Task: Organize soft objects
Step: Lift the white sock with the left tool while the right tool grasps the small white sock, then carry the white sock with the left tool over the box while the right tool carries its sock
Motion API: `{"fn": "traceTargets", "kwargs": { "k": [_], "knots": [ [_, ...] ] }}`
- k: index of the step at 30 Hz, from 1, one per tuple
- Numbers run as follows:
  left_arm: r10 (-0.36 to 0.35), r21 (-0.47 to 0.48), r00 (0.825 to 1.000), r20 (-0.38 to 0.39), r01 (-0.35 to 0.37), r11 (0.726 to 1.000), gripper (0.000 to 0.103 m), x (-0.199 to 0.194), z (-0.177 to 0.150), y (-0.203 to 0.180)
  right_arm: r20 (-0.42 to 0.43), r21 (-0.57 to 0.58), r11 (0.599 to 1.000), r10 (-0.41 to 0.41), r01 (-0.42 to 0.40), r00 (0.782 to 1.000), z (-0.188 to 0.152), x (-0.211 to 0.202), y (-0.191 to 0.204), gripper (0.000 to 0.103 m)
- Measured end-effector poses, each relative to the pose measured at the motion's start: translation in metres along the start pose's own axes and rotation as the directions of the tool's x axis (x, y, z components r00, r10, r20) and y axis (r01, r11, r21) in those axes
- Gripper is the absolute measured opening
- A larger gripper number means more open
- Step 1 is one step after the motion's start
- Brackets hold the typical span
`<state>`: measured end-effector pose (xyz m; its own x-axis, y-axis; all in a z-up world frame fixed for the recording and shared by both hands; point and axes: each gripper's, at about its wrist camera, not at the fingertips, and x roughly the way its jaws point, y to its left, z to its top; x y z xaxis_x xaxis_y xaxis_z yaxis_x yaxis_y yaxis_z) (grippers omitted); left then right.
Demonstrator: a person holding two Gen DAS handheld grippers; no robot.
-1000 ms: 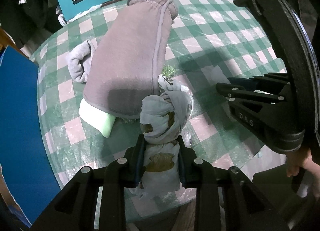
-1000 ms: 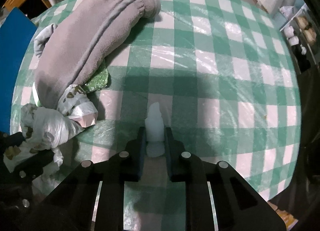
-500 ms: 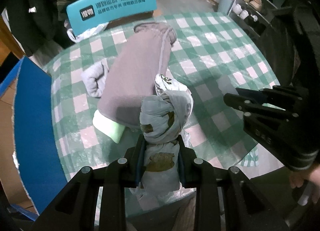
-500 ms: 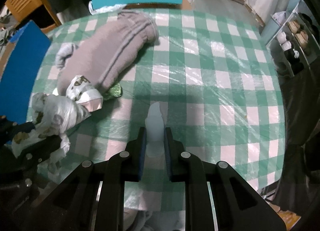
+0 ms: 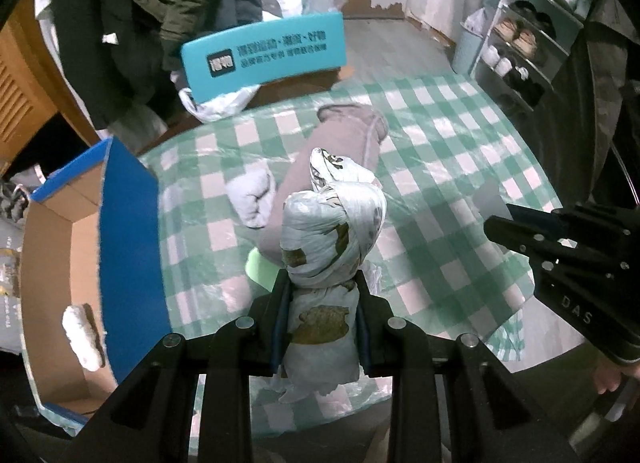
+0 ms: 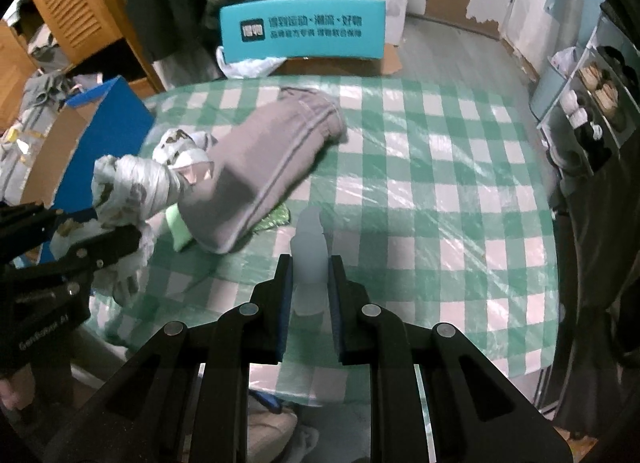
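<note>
In the left wrist view, a table under a green-and-white checked cloth [image 5: 448, 151] fills the middle, with a teal chair back [image 5: 264, 55] beyond it and an open cardboard box [image 5: 60, 263] with a blue flap at the left edge. The left gripper [image 5: 322, 303] is clenched on a knotted white patterned cloth bundle [image 5: 332, 231], held up above the table. Behind the bundle lie folded grey trousers [image 5: 320, 167], with a small grey towel [image 5: 254, 199] just beside them.

In the right wrist view, the same cloth [image 6: 460, 183] spreads ahead, a shoe rack [image 6: 592, 95] at the right. The right gripper [image 6: 310, 275] grasps a small translucent white piece [image 6: 309, 251] — what it is cannot be told. The bundle [image 6: 132, 187] sits at the left in the other gripper, the trousers [image 6: 264, 167] beside it.
</note>
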<state>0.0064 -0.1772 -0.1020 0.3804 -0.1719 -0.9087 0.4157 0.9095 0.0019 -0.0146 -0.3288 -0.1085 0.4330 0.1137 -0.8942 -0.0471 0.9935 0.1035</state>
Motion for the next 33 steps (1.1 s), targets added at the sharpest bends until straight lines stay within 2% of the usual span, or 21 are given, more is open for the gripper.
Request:
{"fn": "traceTargets", "kwargs": {
  "k": [19,33],
  "knots": [
    [0.062,-0.068,0.996,0.063,-0.058,0.996,0.028,-0.028,0.001,0.041,0.072,-0.077,0.997,0.010,-0.004,0.997,0.021,-0.030,0.037,0.016],
    [0.105,-0.138,0.989,0.102,-0.091,0.986,0.028,-0.054,-0.006,0.083,0.115,-0.167,0.985,0.067,-0.047,0.991,0.044,-0.045,0.091,0.016]
  ]
}}
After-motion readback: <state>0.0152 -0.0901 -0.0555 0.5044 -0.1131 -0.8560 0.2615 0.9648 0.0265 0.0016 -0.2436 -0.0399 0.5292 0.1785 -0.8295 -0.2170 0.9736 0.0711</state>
